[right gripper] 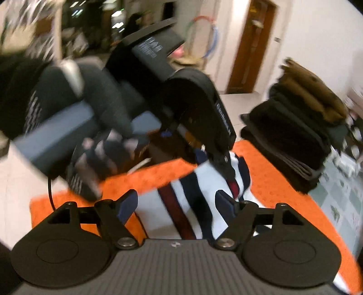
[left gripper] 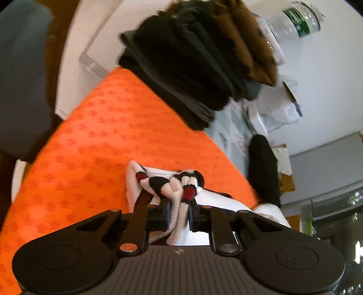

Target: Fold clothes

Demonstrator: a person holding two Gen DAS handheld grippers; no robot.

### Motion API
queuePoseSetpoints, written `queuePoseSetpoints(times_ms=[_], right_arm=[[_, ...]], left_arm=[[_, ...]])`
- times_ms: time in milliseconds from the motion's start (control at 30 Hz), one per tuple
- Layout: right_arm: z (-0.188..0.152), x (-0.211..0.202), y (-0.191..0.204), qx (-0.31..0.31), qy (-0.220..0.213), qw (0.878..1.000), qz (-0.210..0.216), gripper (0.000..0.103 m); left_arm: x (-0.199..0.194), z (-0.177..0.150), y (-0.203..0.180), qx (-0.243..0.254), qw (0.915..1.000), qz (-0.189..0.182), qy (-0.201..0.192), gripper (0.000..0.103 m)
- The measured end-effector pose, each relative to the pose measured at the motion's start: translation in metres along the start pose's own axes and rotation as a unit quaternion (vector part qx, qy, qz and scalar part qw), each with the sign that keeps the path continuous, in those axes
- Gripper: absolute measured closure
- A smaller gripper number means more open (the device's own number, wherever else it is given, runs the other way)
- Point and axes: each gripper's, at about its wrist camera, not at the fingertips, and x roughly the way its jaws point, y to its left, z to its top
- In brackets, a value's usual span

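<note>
Over the orange mat (left gripper: 90, 136), our left gripper (left gripper: 179, 212) pinches the striped sweater (right gripper: 181, 204) to lift it for folding; our right gripper (right gripper: 177, 204) hovers spread.

A clear plastic bottle (left gripper: 297, 20) with a green label lies at the far right of the table (left gripper: 77, 52), near crumpled white bags (left gripper: 281, 109). A brown wooden door (right gripper: 251, 47) stands in the far wall.
</note>
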Motion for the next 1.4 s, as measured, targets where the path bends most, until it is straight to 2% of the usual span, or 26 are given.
queuePoseSetpoints(times_ms=[133,300,467,767,933,1100,1200,1333,1400], right_arm=[[-0.001,-0.005,-0.021,0.074,0.008,0.997,0.012,0.018],[-0.011,-0.026,-0.05,0.146,-0.019,0.988,0.041,0.018],[-0.034,-0.042,-0.105,0.283,-0.035,0.956,0.072,0.019],[-0.097,-0.091,-0.161,0.39,-0.042,0.919,0.038,0.019],[-0.13,-0.093,-0.181,0.436,-0.032,0.9,0.004,0.02],[-0.155,-0.098,-0.189,0.47,-0.03,0.882,-0.011,0.02],[-0.157,-0.093,-0.194,0.48,-0.027,0.877,-0.011,0.02],[-0.145,-0.079,-0.2,0.474,-0.011,0.88,-0.001,0.019],[-0.139,-0.072,-0.203,0.471,-0.003,0.882,0.004,0.019]], left_arm=[[0.006,0.012,-0.014,0.017,0.9994,-0.021,0.021,0.086],[0.02,0.01,-0.022,-0.001,0.9964,-0.06,0.06,0.086],[0.042,-0.002,-0.047,0.012,0.9926,-0.082,0.089,0.086],[0.104,-0.032,-0.101,0.045,0.988,-0.094,0.114,0.086],[0.145,-0.05,-0.105,0.05,0.9871,-0.076,0.132,0.086],[0.17,-0.057,-0.102,0.069,0.9851,-0.076,0.138,0.085],[0.169,-0.055,-0.098,0.064,0.9842,-0.095,0.134,0.079],[0.16,-0.053,-0.095,0.052,0.981,-0.134,0.13,0.056],[0.155,-0.053,-0.095,0.043,0.9792,-0.152,0.128,0.048]])
